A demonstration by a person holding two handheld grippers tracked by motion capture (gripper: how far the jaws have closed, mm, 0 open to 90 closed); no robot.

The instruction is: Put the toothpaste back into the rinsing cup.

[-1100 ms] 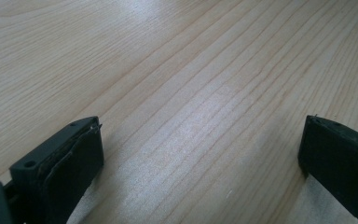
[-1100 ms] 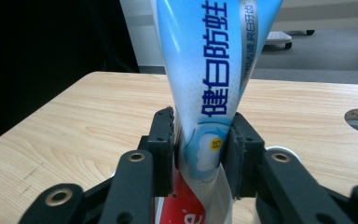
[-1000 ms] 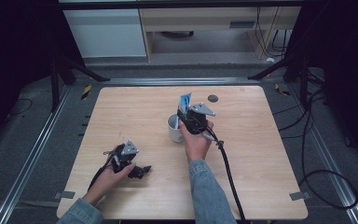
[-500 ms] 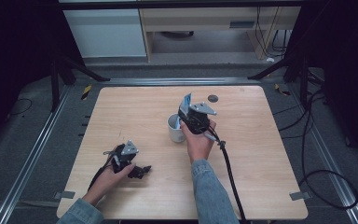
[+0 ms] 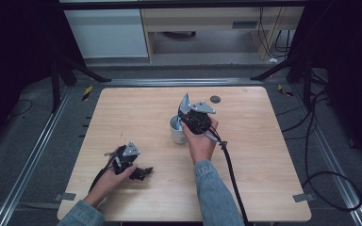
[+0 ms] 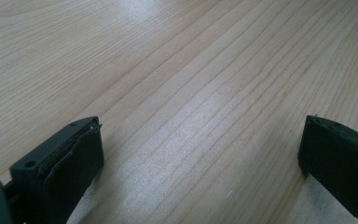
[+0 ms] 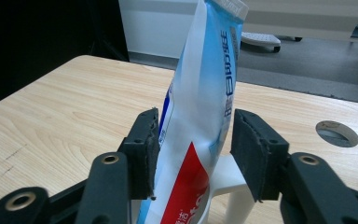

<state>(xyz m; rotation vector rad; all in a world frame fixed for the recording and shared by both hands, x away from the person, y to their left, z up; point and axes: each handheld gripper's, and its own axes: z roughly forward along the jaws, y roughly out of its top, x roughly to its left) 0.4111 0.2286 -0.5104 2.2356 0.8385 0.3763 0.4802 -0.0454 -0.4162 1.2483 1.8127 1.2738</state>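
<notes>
A blue, white and red toothpaste tube (image 7: 205, 93) stands upright with its lower end inside a white cup (image 7: 223, 182). My right gripper (image 7: 193, 140) is shut on the tube, with both pads against its sides. In the high view the tube (image 5: 185, 104) sticks up from the cup (image 5: 176, 129) near the table's middle, and the right gripper (image 5: 184, 118) is at it from the right. My left gripper (image 5: 143, 173) rests on the table at the front left. It stands open (image 6: 200, 149) over bare wood with nothing between its jaws.
The wooden table (image 5: 264, 155) has a round cable hole (image 5: 215, 99) behind the cup, also seen at the right as a cable hole (image 7: 336, 132). The right gripper's black cable (image 5: 231, 174) trails toward the front edge. White cabinets (image 5: 108, 28) stand beyond the table.
The right gripper and the tube have shifted only slightly over the cup. The left hand and its gripper have not moved.
</notes>
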